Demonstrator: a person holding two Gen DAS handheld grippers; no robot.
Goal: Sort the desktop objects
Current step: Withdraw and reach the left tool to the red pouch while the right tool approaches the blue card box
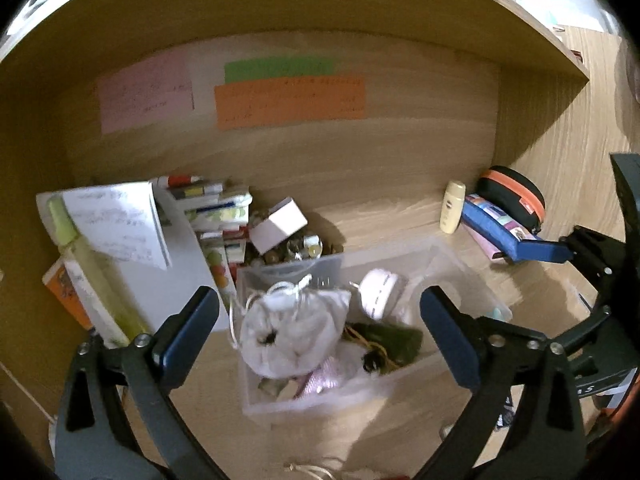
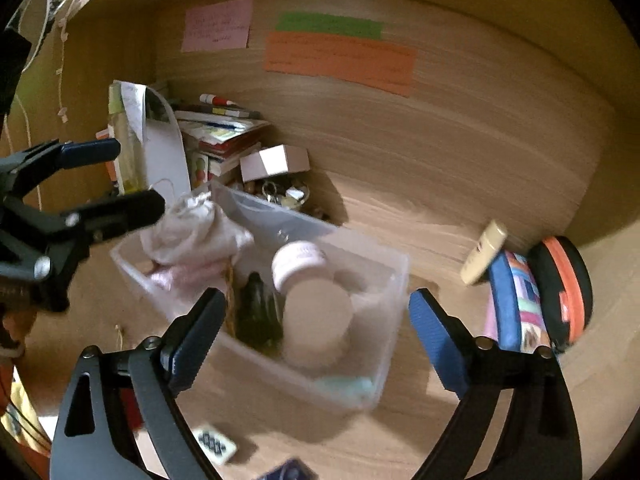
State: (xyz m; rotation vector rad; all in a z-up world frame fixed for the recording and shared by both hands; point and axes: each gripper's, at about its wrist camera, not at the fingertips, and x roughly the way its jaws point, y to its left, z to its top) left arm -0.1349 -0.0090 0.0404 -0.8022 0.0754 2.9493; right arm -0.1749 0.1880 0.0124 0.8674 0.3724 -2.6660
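A clear plastic bin (image 1: 472,276) (image 2: 394,280) stands on the wooden desk. It holds a white drawstring pouch (image 1: 292,328) (image 2: 196,232), a pink-lidded round jar (image 1: 378,292) (image 2: 298,264) and a dark green item (image 1: 392,340) (image 2: 256,312). My left gripper (image 1: 320,308) is open and empty, just above the pouch end of the bin; it also shows in the right wrist view (image 2: 136,176). My right gripper (image 2: 316,316) is open and empty over the jar end of the bin; its body shows at the right edge of the left wrist view (image 1: 600,256).
A stack of books and papers (image 1: 216,216) (image 2: 220,136) and a small white box (image 1: 278,224) (image 2: 276,162) sit at the back left. A cream bottle (image 1: 452,206) (image 2: 482,250), blue pencil case (image 1: 508,232) (image 2: 516,300) and black-orange pouch (image 1: 514,194) (image 2: 562,284) lie right. A small patterned card (image 2: 214,442) lies in front.
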